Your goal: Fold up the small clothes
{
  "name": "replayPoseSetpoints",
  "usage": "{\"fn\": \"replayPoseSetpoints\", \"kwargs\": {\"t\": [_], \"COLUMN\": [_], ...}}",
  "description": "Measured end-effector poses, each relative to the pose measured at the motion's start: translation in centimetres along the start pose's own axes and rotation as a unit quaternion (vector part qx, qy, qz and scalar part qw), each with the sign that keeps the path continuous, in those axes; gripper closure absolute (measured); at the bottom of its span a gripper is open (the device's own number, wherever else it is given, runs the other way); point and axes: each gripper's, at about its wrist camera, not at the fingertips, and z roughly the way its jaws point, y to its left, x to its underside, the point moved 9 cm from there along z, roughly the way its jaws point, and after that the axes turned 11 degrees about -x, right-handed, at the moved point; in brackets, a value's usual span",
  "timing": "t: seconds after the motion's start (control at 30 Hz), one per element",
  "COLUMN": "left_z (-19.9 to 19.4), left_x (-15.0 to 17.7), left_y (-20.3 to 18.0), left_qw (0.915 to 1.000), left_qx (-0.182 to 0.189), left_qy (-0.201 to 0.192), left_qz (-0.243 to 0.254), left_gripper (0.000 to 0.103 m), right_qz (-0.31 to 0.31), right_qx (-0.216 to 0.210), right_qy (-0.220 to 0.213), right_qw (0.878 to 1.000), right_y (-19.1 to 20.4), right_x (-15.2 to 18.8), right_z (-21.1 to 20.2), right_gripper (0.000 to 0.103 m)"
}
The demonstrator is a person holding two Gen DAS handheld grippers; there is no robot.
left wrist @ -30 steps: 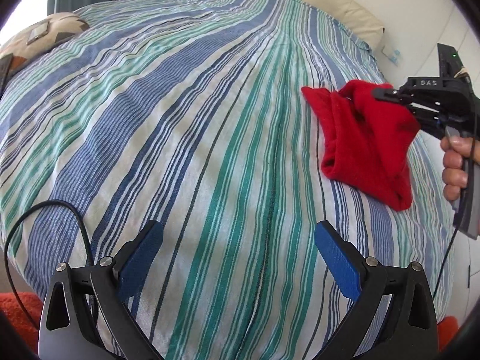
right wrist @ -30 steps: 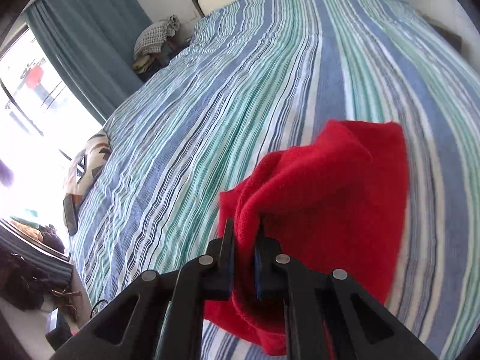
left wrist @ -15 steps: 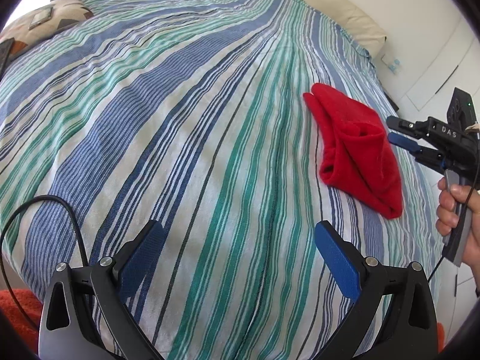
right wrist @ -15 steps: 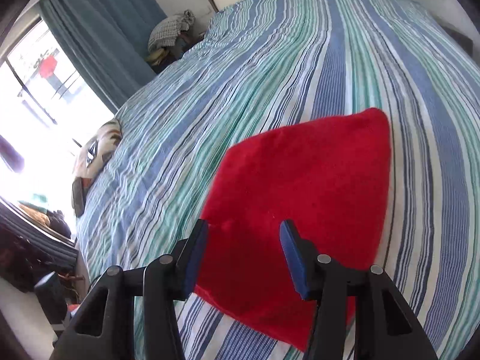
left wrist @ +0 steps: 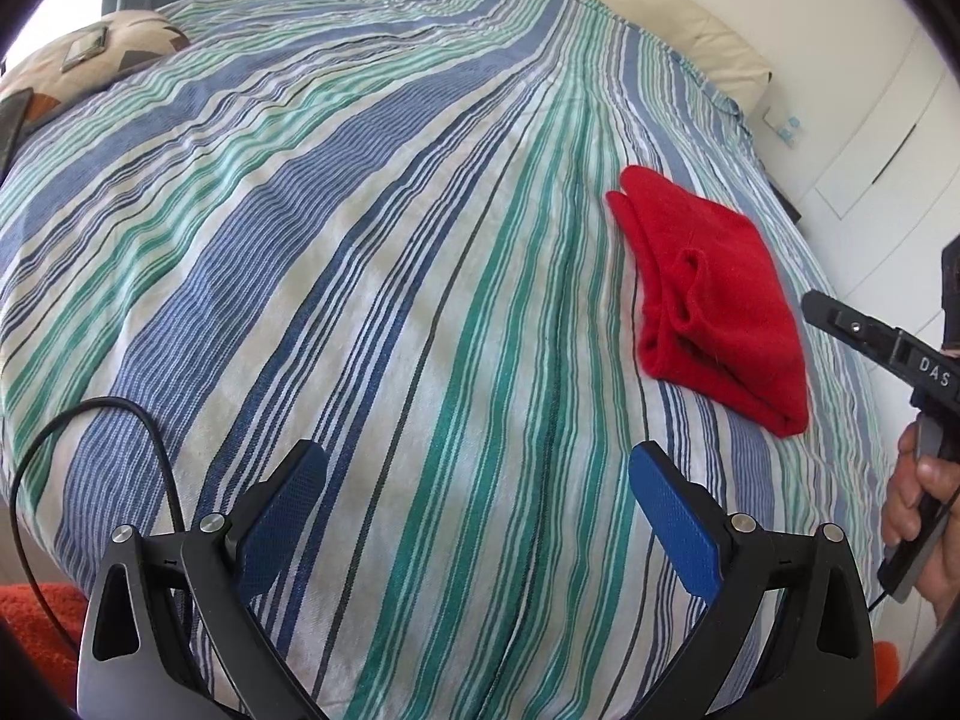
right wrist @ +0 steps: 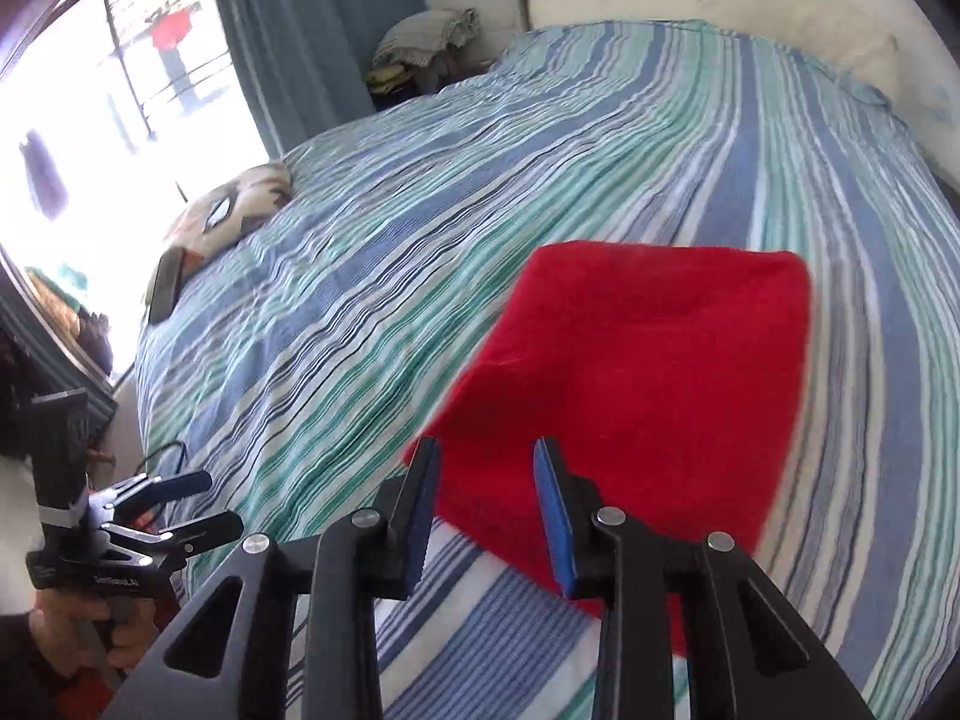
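With the folded red cloth (right wrist: 630, 384) lying at lower right of the striped bed (right wrist: 480, 180), the empty right gripper (right wrist: 486, 510), jaws closing, should back off cleanly while the left gripper (left wrist: 474, 516) waits agape.

You see a wide bed (left wrist: 360, 276) covered with a sheet in blue, green and white stripes. A teal curtain (right wrist: 300, 36) hangs beside a very bright window (right wrist: 138, 72). The wall (left wrist: 840, 30) behind is white.
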Motion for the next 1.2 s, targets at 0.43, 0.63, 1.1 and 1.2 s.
{"fn": "replayPoseSetpoints", "kwargs": {"t": [0.43, 0.63, 1.1, 1.2], "left_z": [0.0, 0.1, -1.2, -1.1], "left_x": [1.4, 2.0, 4.2, 4.4], "left_y": [-0.5, -1.3, -4.4, -4.6], "left_qw": [0.9992, 0.9987, 0.9834, 0.9808], "left_qx": [-0.025, -0.031, -0.084, -0.094], "left_qy": [-0.003, -0.002, -0.026, -0.027], "left_qz": [0.030, 0.040, 0.159, 0.169], "left_gripper": [0.002, 0.002, 0.001, 0.001], "right_qz": [0.114, 0.092, 0.171, 0.169], "right_qx": [0.071, 0.118, 0.132, 0.131], "right_qy": [-0.002, -0.036, -0.068, -0.062], "right_qw": [0.991, 0.988, 0.974, 0.975], "right_y": [-4.1, -1.1, -3.4, -3.3], "right_x": [10.2, 16.4, 19.5, 19.8], "right_z": [-4.0, -9.8, -13.7, -13.3], "right_gripper": [0.057, 0.033, 0.017, 0.017]}}
